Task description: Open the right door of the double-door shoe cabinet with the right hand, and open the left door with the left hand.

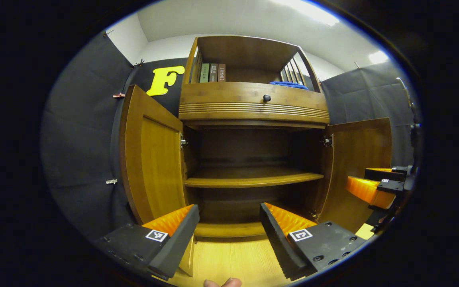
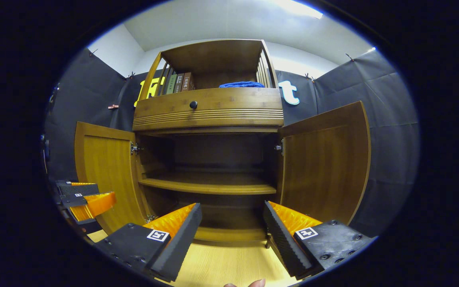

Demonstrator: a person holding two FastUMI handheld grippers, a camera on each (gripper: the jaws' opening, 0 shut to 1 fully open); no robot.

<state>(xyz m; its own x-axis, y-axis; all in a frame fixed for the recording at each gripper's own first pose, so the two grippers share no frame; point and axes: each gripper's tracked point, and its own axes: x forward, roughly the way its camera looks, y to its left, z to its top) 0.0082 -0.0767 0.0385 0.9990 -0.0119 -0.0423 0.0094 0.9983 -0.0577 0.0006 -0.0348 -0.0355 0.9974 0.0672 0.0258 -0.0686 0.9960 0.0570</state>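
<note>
Both doors of the shoe cabinet (image 1: 253, 107) stand swung wide. In the left gripper view the left door (image 1: 153, 159) hangs at centre left, up and left of the left gripper (image 1: 229, 229), whose fingers are spread on nothing. In the right gripper view the right door (image 2: 325, 167) stands at centre right, above the right gripper (image 2: 232, 227), likewise spread and empty. Each door's long axis runs vertical; the opening looks done.

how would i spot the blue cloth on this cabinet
Start at the wooden shoe cabinet with both doors swung open. Above its drawer is an open top shelf; the blue cloth lies folded at the right, beside upright books, the only soft blue item.
</note>
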